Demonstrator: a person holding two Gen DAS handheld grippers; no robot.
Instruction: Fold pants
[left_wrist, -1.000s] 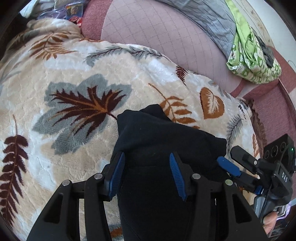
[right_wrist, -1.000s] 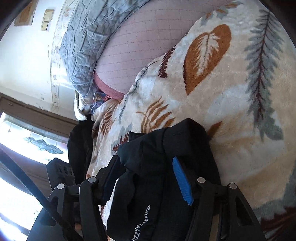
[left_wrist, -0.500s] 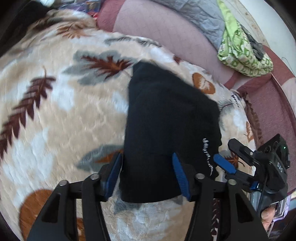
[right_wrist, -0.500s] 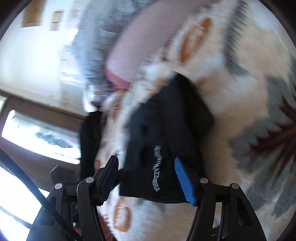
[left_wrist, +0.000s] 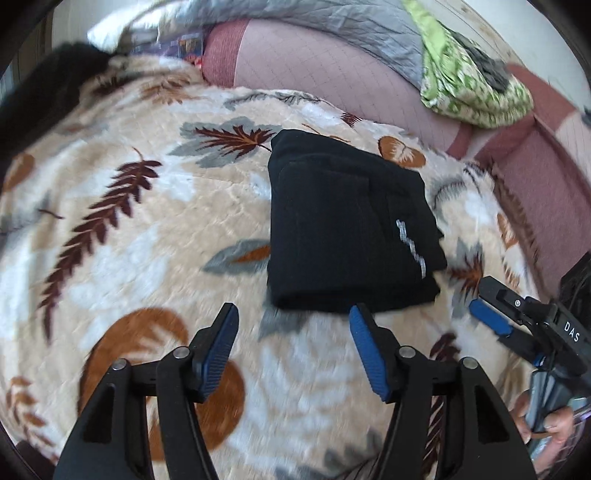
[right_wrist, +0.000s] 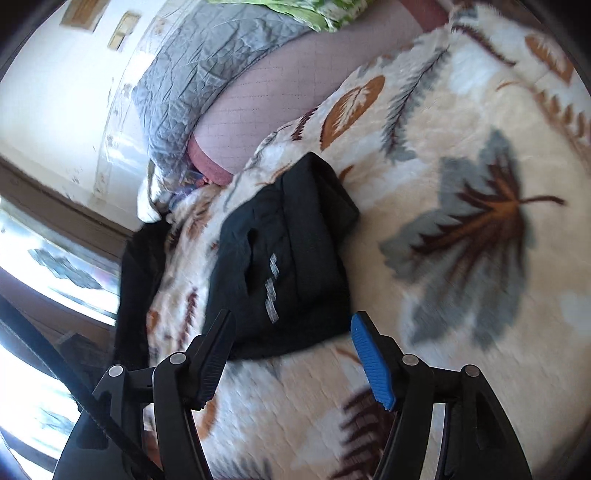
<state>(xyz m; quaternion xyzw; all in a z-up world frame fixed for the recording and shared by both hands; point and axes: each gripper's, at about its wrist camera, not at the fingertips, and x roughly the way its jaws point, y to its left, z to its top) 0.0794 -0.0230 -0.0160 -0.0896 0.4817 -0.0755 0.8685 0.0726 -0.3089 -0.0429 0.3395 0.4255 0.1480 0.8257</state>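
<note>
Your left gripper (left_wrist: 291, 325) hangs with its blue-padded fingers spread apart and nothing between them. Your right gripper (right_wrist: 291, 332) is spread the same way and also holds nothing. The folded black pants (left_wrist: 347, 229) lie flat on the leaf-patterned blanket (left_wrist: 122, 236), just beyond the fingertips of both tools and touching neither. From the left view your right gripper sits to the right of the pants, near their corner. Beyond the pants, past the blanket's far edge, a pink quilted cushion (left_wrist: 325, 66) rises, with a grey quilt (left_wrist: 332, 22) above it and a green patterned cloth (left_wrist: 469, 85) to the far right. A dark garment (right_wrist: 136, 280) hangs off the blanket's edge left of the pants in the right view.
</note>
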